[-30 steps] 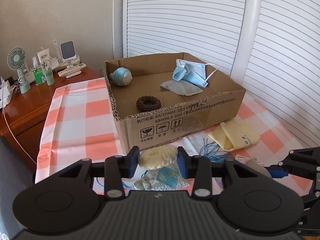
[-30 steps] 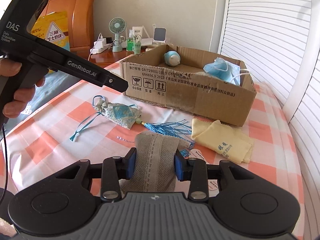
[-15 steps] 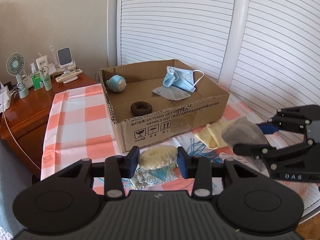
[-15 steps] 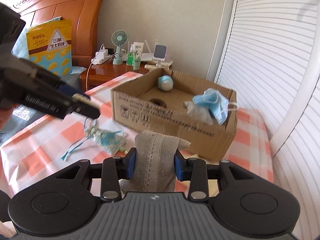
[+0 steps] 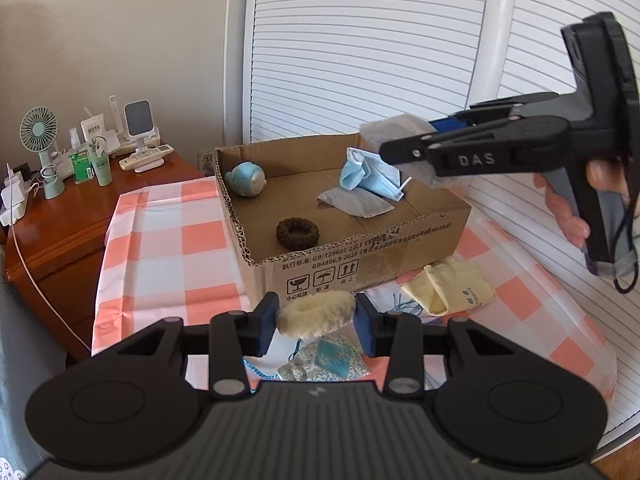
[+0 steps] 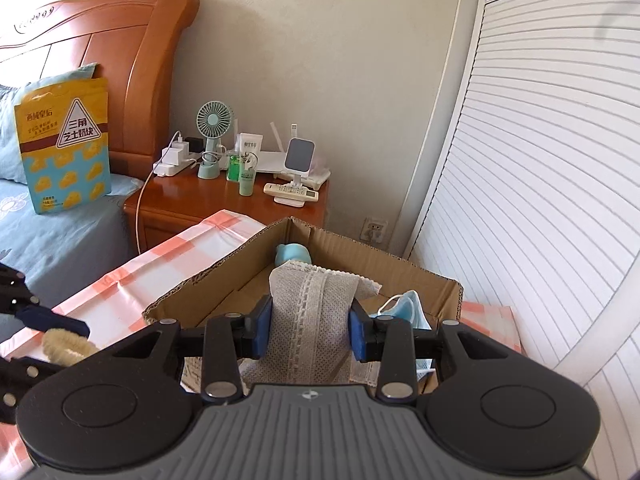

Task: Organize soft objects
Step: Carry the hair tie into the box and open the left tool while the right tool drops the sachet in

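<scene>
My left gripper is shut on a cream fluffy ring, held above the checked tablecloth in front of the cardboard box. My right gripper is shut on a grey mesh cloth and holds it over the box's right side; it also shows in the left wrist view. The box holds a blue round toy, a brown ring, a grey pouch and a blue face mask.
A yellow cloth and a patterned sachet with blue tassel lie on the tablecloth in front of the box. A wooden nightstand with a fan, bottles and a remote stands to the left. White shutters stand behind the box.
My right gripper has lifted the grey cloth from the table and carried it up over the box. My left gripper has pulled back and higher, still holding the cream ring.
</scene>
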`<state>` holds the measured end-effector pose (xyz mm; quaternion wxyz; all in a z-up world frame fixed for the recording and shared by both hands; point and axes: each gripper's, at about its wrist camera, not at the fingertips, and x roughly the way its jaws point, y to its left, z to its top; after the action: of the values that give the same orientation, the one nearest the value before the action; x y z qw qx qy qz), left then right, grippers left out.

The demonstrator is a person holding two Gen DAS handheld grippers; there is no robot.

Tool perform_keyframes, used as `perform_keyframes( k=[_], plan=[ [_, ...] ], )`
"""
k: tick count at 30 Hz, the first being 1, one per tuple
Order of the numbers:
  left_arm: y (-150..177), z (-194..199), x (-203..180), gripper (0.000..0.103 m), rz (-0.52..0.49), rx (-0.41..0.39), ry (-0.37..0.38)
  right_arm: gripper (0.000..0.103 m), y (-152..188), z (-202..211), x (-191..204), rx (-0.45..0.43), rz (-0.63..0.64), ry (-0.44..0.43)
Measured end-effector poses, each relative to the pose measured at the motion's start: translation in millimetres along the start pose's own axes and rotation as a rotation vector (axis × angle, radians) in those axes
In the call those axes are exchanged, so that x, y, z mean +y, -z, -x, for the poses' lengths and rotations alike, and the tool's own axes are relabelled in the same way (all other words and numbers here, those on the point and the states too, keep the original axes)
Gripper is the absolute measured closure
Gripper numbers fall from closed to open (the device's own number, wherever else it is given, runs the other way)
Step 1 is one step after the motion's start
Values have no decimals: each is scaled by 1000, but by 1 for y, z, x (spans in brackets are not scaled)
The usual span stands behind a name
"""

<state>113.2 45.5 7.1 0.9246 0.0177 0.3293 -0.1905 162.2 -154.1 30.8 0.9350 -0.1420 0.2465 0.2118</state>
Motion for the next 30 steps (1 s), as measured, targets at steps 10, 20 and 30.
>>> perform_keyframes(
  k=[10,20,30],
  plan=[
    [-11,-11,5,64,-12,4,-10,0,18,-24,-11,31,-127,-19],
    [-51,-28,5,64,-62,-24,-28,0,55,3,-6,115,-241,20],
    [-118,-91,4,61,-97,-16,-60,0,102,45,2,124,-313,95]
  ],
)
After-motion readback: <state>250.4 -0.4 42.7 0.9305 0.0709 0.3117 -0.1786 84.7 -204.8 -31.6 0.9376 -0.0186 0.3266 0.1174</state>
